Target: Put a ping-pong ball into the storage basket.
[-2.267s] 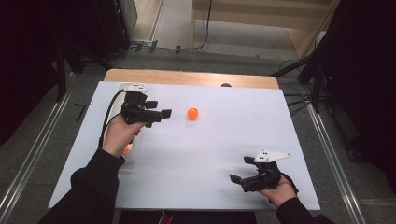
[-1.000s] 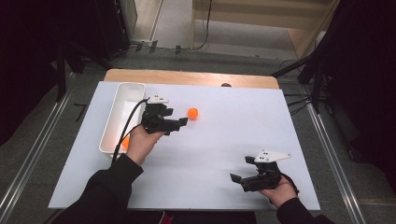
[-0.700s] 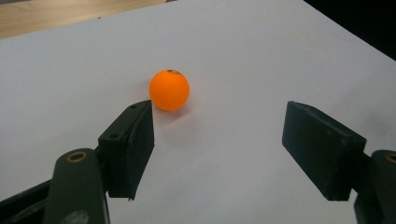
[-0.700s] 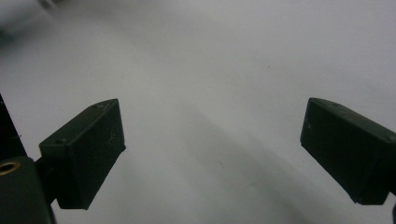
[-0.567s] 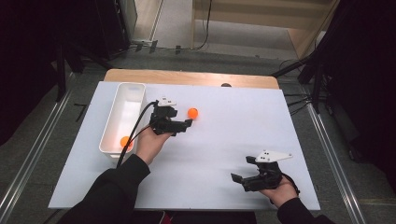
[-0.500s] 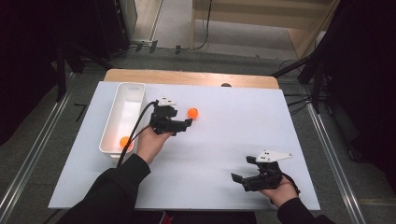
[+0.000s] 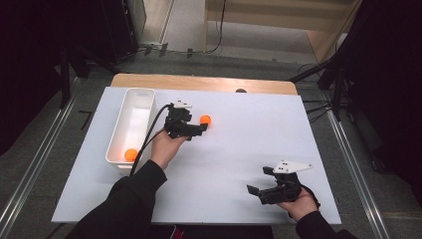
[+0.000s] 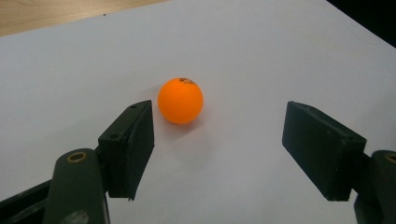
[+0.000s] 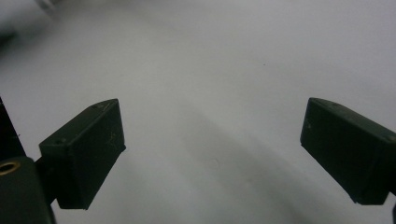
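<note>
On the white counter (image 7: 224, 164) a long white bin (image 7: 130, 127) holds one orange ball (image 7: 131, 154), the right gripper (image 7: 259, 191) rests open-jawed and empty, and the left gripper (image 8: 217, 140) — jaws apart — points at another orange ping-pong ball (image 8: 180, 100) just ahead, untouched.

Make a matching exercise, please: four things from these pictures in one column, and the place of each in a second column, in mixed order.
1. white bin
2. loose orange ball
3. second orange ball
4. right gripper

a. inside the bin
b. near corner of the table, open over bare sheet
c. left part of the table
d. just ahead of the left gripper

Pairs: 1-c, 2-d, 3-a, 4-b
</note>
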A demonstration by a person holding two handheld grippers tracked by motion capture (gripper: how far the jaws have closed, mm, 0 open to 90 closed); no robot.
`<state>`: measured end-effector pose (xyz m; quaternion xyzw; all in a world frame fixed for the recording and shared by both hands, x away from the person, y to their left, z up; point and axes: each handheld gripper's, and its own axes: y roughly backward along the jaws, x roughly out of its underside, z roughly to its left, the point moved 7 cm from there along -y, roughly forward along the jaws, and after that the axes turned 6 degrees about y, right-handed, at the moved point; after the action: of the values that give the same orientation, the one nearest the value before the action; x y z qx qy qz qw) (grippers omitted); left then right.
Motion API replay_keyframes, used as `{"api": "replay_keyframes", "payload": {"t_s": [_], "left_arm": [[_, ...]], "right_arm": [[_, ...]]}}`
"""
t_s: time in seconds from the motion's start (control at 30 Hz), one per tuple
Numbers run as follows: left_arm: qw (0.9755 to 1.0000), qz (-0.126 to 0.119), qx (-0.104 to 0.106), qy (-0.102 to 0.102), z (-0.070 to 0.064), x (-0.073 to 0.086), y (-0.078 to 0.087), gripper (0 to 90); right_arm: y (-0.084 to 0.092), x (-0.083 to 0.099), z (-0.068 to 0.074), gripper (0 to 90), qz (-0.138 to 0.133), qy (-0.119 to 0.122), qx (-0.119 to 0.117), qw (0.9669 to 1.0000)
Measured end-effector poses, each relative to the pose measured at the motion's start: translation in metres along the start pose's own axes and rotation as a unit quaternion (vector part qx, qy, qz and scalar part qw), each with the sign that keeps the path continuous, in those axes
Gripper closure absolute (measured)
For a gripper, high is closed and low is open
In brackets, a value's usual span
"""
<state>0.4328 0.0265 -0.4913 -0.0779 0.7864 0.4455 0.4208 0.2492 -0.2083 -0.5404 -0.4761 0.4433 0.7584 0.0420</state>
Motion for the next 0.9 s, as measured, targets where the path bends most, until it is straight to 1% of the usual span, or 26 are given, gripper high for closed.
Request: {"api": "replay_keyframes", "payload": {"t_s": [0.07, 0.13, 0.17, 0.2, 0.23, 0.27, 0.3, 0.37, 0.43, 0.53, 0.57, 0.6, 0.67, 0.7, 0.73, 0.8, 0.9], "left_arm": [[1.0, -0.002, 0.001, -0.001, 0.0, -0.001, -0.001, 25.8], [0.9999, -0.003, 0.016, 0.007, -0.001, -0.002, -0.003, 25.6], [0.9996, 0.0, 0.027, 0.01, -0.002, -0.002, -0.005, 21.0], [0.9994, 0.005, 0.032, 0.014, -0.002, -0.002, -0.007, 11.1], [0.9987, 0.016, 0.045, 0.02, -0.003, -0.001, -0.008, 4.3], [0.9982, 0.016, 0.054, 0.022, -0.004, -0.001, -0.008, 0.0], [0.998, 0.012, 0.057, 0.024, -0.005, -0.001, -0.009, 0.0], [0.9988, 0.007, 0.047, 0.013, -0.003, -0.003, -0.01, 0.0], [0.9993, 0.009, 0.034, 0.011, -0.001, -0.004, -0.012, 0.0], [0.9996, 0.008, 0.026, 0.012, 0.001, -0.006, -0.014, 1.2], [0.9997, 0.002, 0.021, 0.011, 0.001, -0.007, -0.015, 2.4], [0.9998, 0.003, 0.016, 0.008, 0.002, -0.008, -0.015, 4.8], [0.9998, 0.013, 0.006, 0.011, 0.004, -0.009, -0.018, 5.8], [0.9998, 0.012, 0.001, 0.012, 0.004, -0.01, -0.019, 5.9], [0.9999, 0.011, 0.001, 0.012, 0.004, -0.011, -0.02, 7.3], [0.9998, 0.008, 0.005, 0.016, 0.004, -0.013, -0.021, 7.4], [0.9999, 0.008, -0.001, 0.011, 0.004, -0.015, -0.024, 7.4]], "right_arm": [[0.0, 0.0, 0.0, 5.1, -0.001, 0.001, 0.0, 1.0], [0.0, 0.0, 0.0, 5.1, -0.001, 0.001, 0.0, 1.0], [0.0, 0.0, 0.0, 5.1, -0.001, 0.001, 0.0, 1.0], [0.0, 0.0, 0.0, 5.1, 0.0, 0.003, -0.001, 1.0], [0.0, 0.0, 0.0, 5.1, 0.0, 0.002, -0.001, 1.0], [0.0, 0.0, 0.0, 5.1, 0.0, 0.003, -0.001, 1.0], [0.0, 0.0, 0.0, 5.1, 0.0, 0.002, -0.001, 1.0], [0.0, 0.0, 0.0, 5.1, 0.0, 0.002, -0.001, 1.0], [0.0, 0.0, 0.0, 5.1, -0.001, 0.001, -0.001, 1.0], [0.0, 0.0, 0.001, 5.1, -0.001, 0.002, -0.001, 1.0], [0.0, 0.0, 0.001, 5.1, -0.001, 0.002, -0.002, 1.0], [0.0, 0.0, 0.001, 5.1, -0.001, 0.002, -0.002, 1.0], [0.0, 0.0, 0.001, 5.1, -0.002, 0.002, -0.003, 1.0], [0.0, 0.0, 0.001, 5.1, -0.001, 0.003, -0.003, 1.0], [0.0, 0.0, 0.001, 5.1, -0.001, 0.004, -0.004, 1.0], [0.0, 0.0, 0.002, 5.1, -0.001, 0.003, -0.005, 1.0], [0.0, 0.0, 0.002, 5.1, 0.0, 0.004, -0.005, 1.0]]}}
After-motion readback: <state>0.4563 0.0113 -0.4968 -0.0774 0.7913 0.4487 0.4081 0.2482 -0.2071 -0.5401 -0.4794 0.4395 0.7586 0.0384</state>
